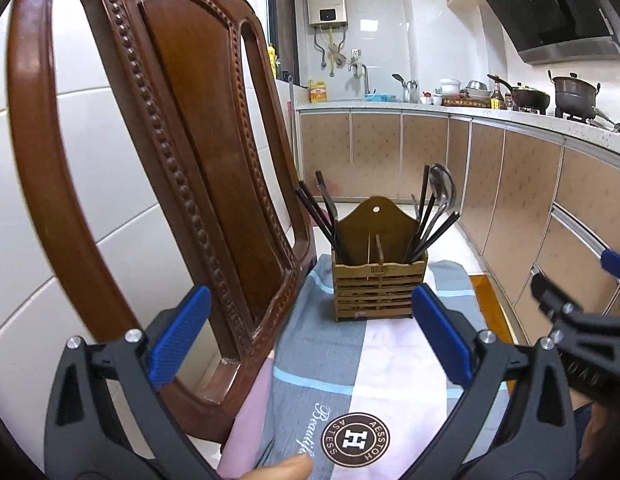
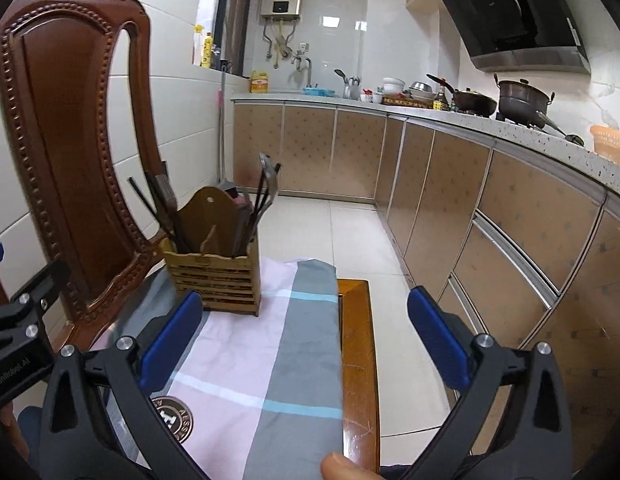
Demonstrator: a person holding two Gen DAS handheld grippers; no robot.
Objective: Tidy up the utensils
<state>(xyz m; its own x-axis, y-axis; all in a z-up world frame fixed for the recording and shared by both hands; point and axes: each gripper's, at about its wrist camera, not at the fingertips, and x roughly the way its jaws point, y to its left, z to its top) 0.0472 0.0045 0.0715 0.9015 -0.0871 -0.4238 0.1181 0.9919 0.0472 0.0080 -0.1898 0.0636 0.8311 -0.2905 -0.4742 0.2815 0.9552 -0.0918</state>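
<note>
Both our claws, left claw [image 1: 310, 340] and right claw [image 2: 306, 344], gape empty. The wooden utensil holder [image 1: 377, 290] stands upright on the cloth-covered tabletop [image 2: 355, 344], utensils [image 1: 433, 216] apparently sorted in both outer compartments. A careless reach could topple it against the chair [image 1: 150, 140].

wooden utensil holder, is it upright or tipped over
Upright. The wooden utensil holder stands flat on the checked cloth, its open top facing up, with chopsticks and spoons sticking out.
</note>
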